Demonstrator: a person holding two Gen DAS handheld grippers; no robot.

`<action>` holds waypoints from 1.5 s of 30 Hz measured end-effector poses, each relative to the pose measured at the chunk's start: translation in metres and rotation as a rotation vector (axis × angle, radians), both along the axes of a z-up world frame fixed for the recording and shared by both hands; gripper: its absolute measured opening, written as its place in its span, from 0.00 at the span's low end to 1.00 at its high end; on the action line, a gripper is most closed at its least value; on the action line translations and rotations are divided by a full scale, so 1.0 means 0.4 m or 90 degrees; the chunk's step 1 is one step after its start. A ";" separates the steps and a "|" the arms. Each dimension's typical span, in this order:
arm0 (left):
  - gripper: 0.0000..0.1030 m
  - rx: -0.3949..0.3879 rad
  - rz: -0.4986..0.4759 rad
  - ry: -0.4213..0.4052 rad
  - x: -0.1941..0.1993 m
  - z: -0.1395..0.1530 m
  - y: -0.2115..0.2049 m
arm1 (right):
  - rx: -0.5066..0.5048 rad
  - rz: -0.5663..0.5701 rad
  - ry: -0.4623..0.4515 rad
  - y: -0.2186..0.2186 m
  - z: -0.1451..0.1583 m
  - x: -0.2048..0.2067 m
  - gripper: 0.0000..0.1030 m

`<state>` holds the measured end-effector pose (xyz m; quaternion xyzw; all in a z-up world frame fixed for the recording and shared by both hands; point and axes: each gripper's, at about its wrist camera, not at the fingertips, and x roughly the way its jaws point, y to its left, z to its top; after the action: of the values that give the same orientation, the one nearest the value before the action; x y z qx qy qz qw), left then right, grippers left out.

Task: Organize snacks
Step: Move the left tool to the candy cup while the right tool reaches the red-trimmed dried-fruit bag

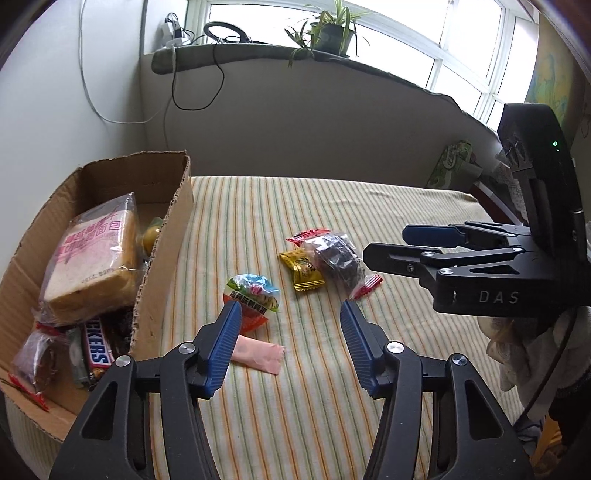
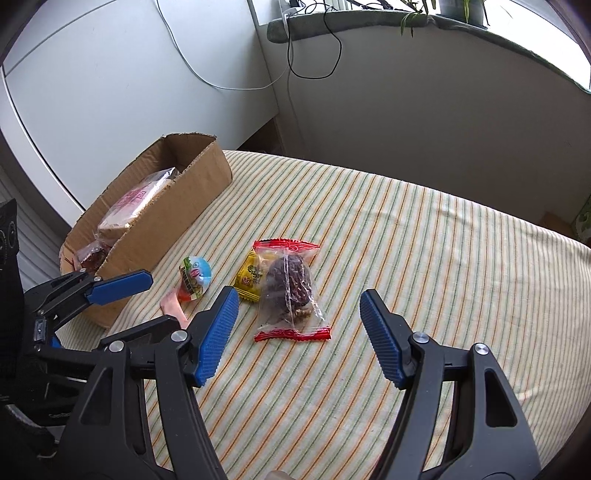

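Loose snacks lie on a striped cloth: a clear red-edged packet with a dark cake (image 2: 290, 291) (image 1: 334, 256), a yellow candy packet (image 2: 249, 278) (image 1: 302, 273), a round colourful jelly cup (image 2: 195, 278) (image 1: 251, 297) and a pink wrapped piece (image 1: 260, 354) (image 2: 171, 308). My left gripper (image 1: 290, 314) hovers open just in front of the jelly cup, its left finger over the pink piece. My right gripper (image 2: 297, 306) stands open with the dark cake packet just beyond its tips, nothing between the pads. A cardboard box (image 1: 162, 258) (image 2: 166, 236) at the left holds bagged bread (image 1: 90, 254), a Snickers bar (image 1: 98, 350) and other snacks.
The cloth-covered table (image 2: 424, 240) stands against a wall under a windowsill (image 1: 258, 55) with a potted plant (image 1: 332, 33) and hanging cables. Green packaging (image 1: 448, 162) sits at the far right corner. In the left wrist view, my right gripper (image 1: 391, 245) reaches in from the right.
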<state>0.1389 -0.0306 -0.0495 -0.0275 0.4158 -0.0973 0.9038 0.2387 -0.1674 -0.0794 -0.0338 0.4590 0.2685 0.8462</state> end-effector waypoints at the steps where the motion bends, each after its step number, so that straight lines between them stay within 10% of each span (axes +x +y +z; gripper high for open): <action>1: 0.53 0.006 0.002 0.003 0.007 -0.007 -0.004 | 0.000 0.003 0.002 0.003 -0.005 0.002 0.69; 20: 0.38 0.043 0.018 0.037 0.069 -0.069 0.008 | -0.024 0.037 0.048 0.057 -0.084 0.071 0.62; 25: 0.26 0.025 0.019 0.040 0.075 -0.072 0.015 | -0.029 0.042 0.058 0.056 -0.091 0.074 0.47; 45: 0.24 -0.011 0.010 0.024 0.042 -0.046 0.003 | 0.005 -0.005 0.043 -0.031 -0.053 0.033 0.37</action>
<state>0.1558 -0.0293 -0.0681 -0.0399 0.4314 -0.0935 0.8964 0.2518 -0.1799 -0.1005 -0.0199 0.4867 0.2681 0.8312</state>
